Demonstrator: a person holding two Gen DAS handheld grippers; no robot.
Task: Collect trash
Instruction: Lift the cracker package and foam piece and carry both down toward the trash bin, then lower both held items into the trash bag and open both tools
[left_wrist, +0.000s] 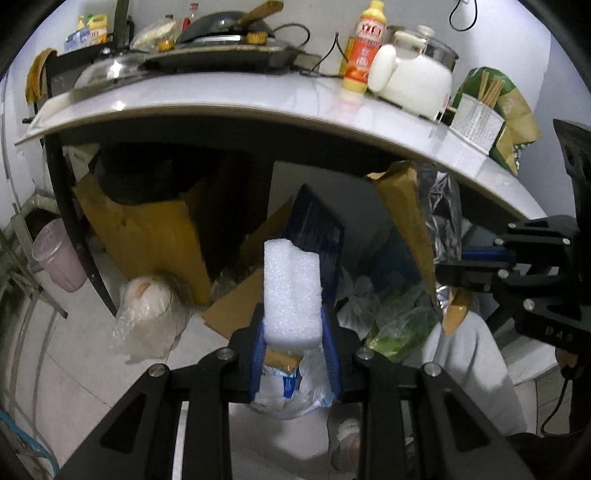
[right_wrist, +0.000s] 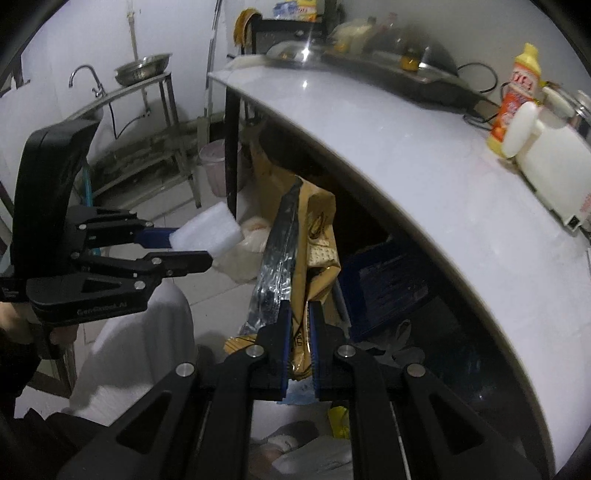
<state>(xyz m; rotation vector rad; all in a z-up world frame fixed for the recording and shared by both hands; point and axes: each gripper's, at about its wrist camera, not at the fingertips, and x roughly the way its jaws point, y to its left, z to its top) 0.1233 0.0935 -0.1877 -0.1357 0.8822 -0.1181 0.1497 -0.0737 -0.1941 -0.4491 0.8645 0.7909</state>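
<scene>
Two hand-held grippers hang below the edge of a white table (left_wrist: 258, 107), each clamped on a piece of trash. At lower centre of the left wrist view, the left gripper (left_wrist: 293, 332) has its blue pads pressed against the sides of a white foam block (left_wrist: 291, 291), which stands upright out of the jaws. Seen from the right wrist view, the same block (right_wrist: 205, 234) sticks out at centre left, just in front of a black table leg (right_wrist: 231, 147).

At lower centre of the right wrist view, the right gripper (right_wrist: 299, 325) is nearly closed, pinching a yellow-brown snack wrapper (right_wrist: 314, 236) with a silver inner lining; the wrapper rises from the jaws toward the underside of the tabletop. In the left wrist view that wrapper (left_wrist: 410, 221) hangs at centre right.

Beneath the table, at centre, lie cardboard pieces (left_wrist: 155, 232), a blue box (left_wrist: 317, 229), a green plastic bag (left_wrist: 399, 328) and a clear bag (left_wrist: 147, 317) with something pale inside. On the tabletop at upper right stand an orange bottle (left_wrist: 364, 51) and a white kettle (left_wrist: 417, 77).
</scene>
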